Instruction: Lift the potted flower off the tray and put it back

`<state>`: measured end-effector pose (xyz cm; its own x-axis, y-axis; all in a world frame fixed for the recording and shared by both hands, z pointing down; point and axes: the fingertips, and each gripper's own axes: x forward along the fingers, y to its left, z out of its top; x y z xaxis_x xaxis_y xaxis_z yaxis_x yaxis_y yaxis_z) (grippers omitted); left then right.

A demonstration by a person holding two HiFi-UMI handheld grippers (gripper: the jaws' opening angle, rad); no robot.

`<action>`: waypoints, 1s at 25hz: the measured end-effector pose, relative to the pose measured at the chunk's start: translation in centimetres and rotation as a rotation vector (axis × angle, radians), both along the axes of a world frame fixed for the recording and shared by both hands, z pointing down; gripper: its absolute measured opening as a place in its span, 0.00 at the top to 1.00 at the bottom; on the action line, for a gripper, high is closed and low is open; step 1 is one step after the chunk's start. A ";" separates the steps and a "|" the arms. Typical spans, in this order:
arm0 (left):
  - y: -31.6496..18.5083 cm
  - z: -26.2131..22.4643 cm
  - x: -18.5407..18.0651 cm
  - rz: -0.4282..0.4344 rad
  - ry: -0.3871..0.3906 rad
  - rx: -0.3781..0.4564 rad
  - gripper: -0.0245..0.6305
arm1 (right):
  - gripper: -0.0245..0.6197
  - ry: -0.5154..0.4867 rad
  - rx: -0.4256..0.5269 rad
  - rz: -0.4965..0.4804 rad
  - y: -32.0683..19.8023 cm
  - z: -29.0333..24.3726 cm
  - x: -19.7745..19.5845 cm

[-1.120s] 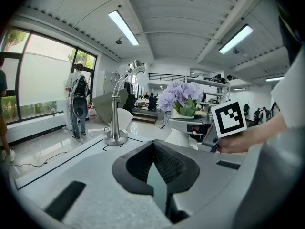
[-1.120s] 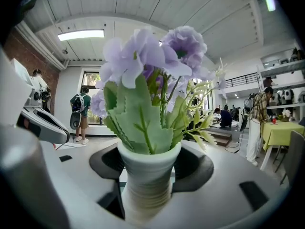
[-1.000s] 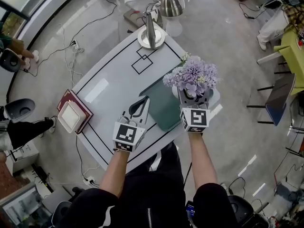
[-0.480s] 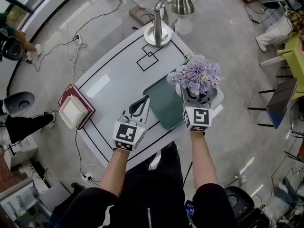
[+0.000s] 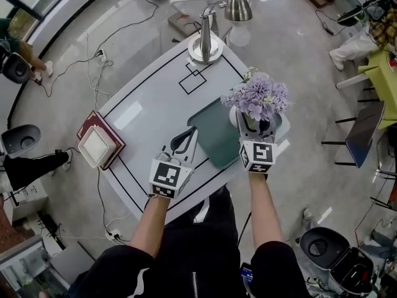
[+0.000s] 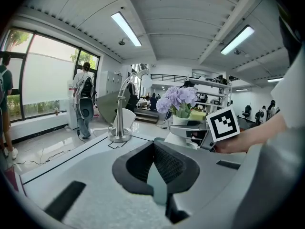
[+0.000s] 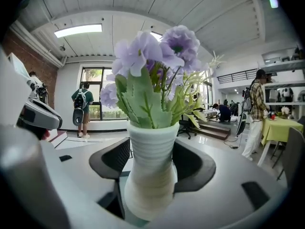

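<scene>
Little has shifted: the right hand-held gripper (image 5: 251,125) still clamps the pot (image 7: 150,173) wide-jawed, tray (image 5: 214,140) just left, so set-down remains; left hand-held gripper (image 5: 186,135) closed, empty.

An open-plan office or lab hall: glossy floor (image 5: 291,54) strewn with cables (image 5: 93,54), ceiling strip lights (image 6: 126,28), tall windows (image 6: 45,87), people (image 7: 80,109) standing about.

The right gripper (image 7: 151,152) clamps its black ribbed pads (image 7: 110,161) against both sides of a white ridged pot (image 7: 148,185). The pot stands upright between them, and its purple flowers (image 7: 157,46) and green leaves (image 7: 143,104) rise above the claw.
</scene>
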<state>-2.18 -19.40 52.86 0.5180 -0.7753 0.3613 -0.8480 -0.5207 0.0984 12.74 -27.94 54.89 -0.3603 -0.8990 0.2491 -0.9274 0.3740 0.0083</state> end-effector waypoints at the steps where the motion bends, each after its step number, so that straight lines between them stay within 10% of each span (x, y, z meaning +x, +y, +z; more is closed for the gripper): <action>1: 0.1 -0.1 0.0 0.002 0.001 0.002 0.96 | 0.55 0.001 -0.002 0.003 0.2 0.0 0.1; 19: 3.5 -2.7 0.9 0.053 0.052 0.044 0.96 | 0.56 0.014 -0.065 0.054 10.1 -1.0 1.0; 25: 5.8 -4.4 1.1 0.071 0.095 0.066 0.96 | 0.88 -0.007 -0.056 0.033 14.1 -4.9 -1.4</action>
<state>-1.06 -13.62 48.51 0.6018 -0.7560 0.2576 -0.7973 -0.5872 0.1397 11.38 -13.80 50.00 -0.3323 -0.8954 0.2965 -0.9393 0.3425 -0.0183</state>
